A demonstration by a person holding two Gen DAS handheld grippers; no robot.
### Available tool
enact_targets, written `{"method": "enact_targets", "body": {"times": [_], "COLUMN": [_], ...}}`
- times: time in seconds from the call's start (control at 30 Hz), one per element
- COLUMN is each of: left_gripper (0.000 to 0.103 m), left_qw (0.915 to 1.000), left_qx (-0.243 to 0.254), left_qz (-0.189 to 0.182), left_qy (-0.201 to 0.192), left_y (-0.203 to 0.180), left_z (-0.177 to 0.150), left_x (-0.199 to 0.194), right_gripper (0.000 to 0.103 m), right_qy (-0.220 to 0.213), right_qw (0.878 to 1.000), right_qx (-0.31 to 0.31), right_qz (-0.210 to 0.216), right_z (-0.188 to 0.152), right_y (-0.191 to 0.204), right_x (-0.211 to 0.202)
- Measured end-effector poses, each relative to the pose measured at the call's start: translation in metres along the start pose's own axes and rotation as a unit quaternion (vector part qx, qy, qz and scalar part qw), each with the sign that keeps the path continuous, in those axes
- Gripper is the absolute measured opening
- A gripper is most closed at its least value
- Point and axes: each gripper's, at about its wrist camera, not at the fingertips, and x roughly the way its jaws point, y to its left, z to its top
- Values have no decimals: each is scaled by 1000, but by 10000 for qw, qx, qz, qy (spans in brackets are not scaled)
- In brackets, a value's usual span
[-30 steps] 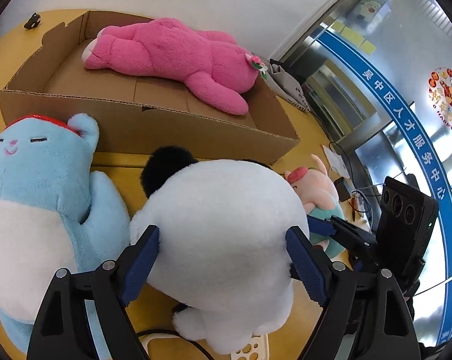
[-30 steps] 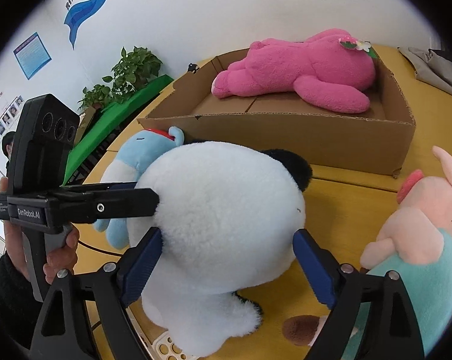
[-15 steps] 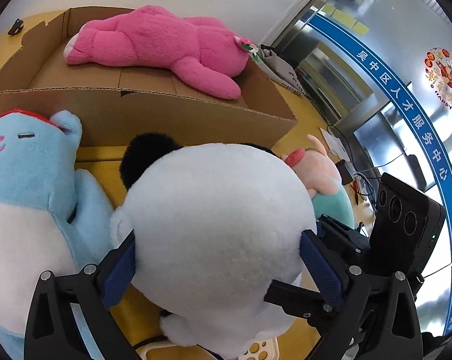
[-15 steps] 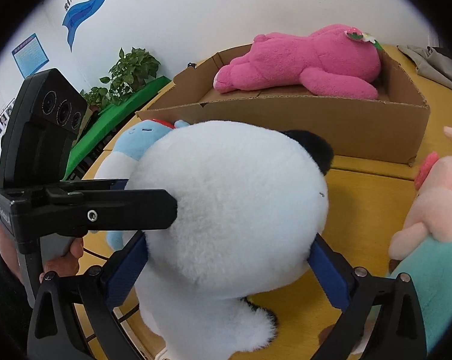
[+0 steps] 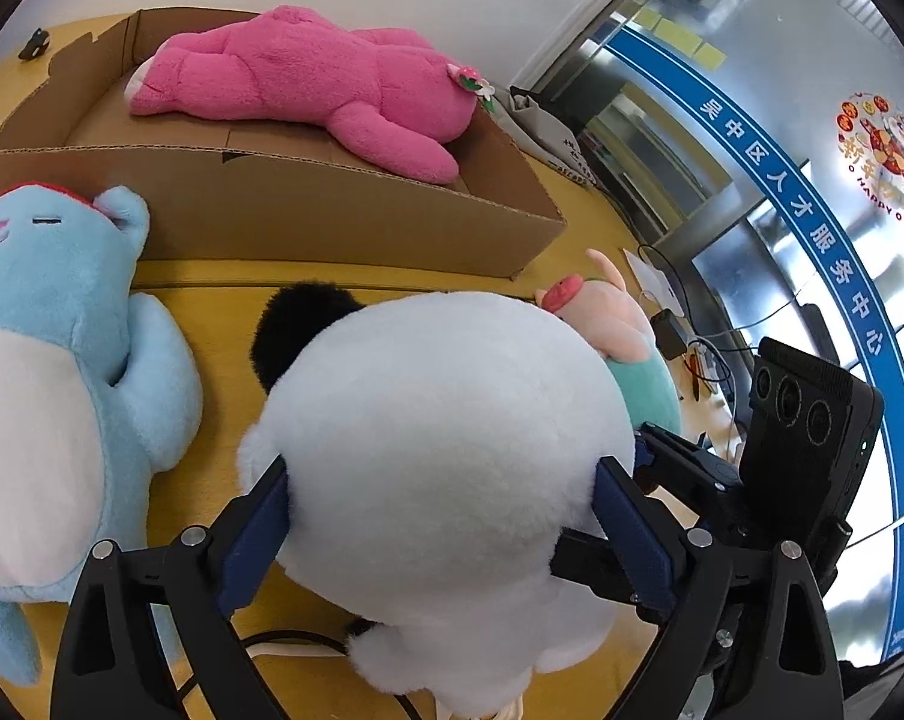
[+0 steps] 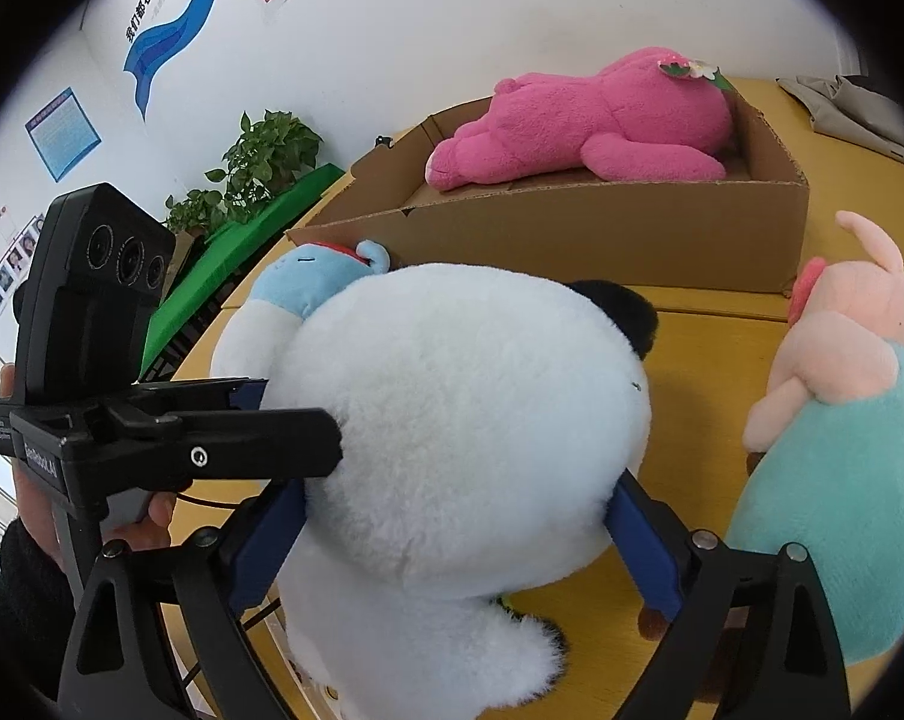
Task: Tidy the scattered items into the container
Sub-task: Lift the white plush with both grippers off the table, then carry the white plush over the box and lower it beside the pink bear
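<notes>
White panda plush [image 5: 440,456]: since a second ago, left claw [image 5: 440,516] and right claw [image 6: 458,540] have slid deeper around it, jaws wide, pads seemingly pressing fur; lift into cardboard box [image 5: 332,210] pending.

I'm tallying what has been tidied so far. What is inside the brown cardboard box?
One large pink plush toy lies stretched along the floor of the brown cardboard box. Bare cardboard shows beside it. The near wall hides the strip of floor behind it.
</notes>
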Motion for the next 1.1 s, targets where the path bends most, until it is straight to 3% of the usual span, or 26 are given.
{"method": "enact_targets", "body": {"times": [0.23,0.33,0.5,0.6,0.83,0.97,1.1], "left_gripper": [98,94,88,88,87,92,100], "left_qw": [10000,9999,9997,9992,9996,9996,9990], "left_qx": [56,123,153,238,142,123,-143], "left_qz": [-13,-11,82,123,98,75,-39], "left_qy": [-12,-35,-166,-305,-204,-261,-419], "left_y": [6,3,-3,-8,8,12,22], "left_z": [-2,-2,-5,-6,-8,-6,-2], "left_x": [9,7,-7,-19,-6,-10,-18], "right_gripper": [99,99,94,92,92,100,100], "right_qy": [112,34,-88,-110,73,111,45], "right_qw": [9994,9996,9992,9997,9995,9991,9990], "right_qx": [-223,13,96,112,119,65,-61], "right_qz": [-249,-278,-381,-201,-295,-405,-446], "right_z": [-3,-6,-7,-5,-8,-5,-6], "right_y": [10,6,14,19,20,21,23], "right_x": [9,8,6,2,14,12,8]}}
